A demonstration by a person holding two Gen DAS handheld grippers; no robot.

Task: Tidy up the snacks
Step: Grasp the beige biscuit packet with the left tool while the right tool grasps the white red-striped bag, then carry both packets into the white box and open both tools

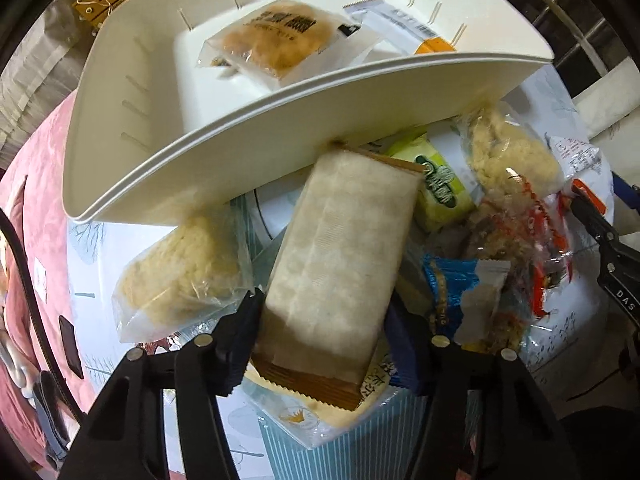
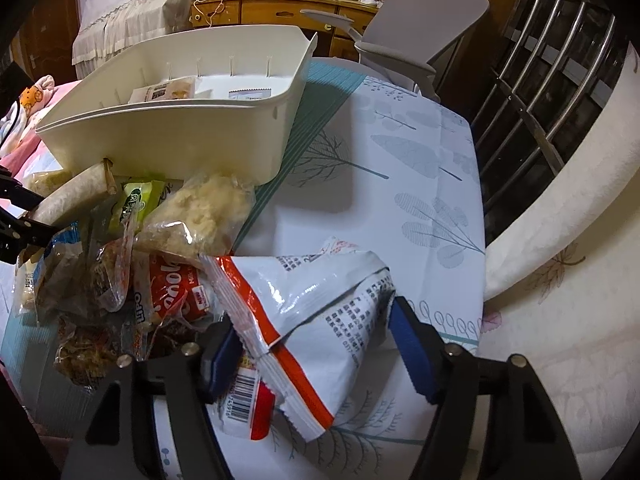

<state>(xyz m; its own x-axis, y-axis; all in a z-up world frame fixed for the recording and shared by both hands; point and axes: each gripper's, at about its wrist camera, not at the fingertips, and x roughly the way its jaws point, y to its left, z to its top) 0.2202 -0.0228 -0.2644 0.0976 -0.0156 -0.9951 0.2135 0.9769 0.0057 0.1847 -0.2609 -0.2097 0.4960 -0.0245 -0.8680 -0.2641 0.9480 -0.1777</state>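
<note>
Where the white bin (image 1: 192, 176) hides the desk (image 2: 400, 152), its left gripper (image 1: 320, 320) clamps a frosted packet (image 1: 340, 256); the right gripper (image 2: 316, 340) straddles a white bag (image 2: 320, 300), contact unclear.

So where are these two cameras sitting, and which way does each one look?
Left wrist: rides the left tongs, looking down at a frosted beige rectangular snack packet; black fingers show.
Right wrist: rides the right tongs, looking down at a crinkled white-and-orange foil bag.
Shared: the white plastic bin.

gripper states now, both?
Left gripper: closed on the frosted tan snack pack.
Right gripper: jaws around the white-and-orange bag; grip unclear.
</note>
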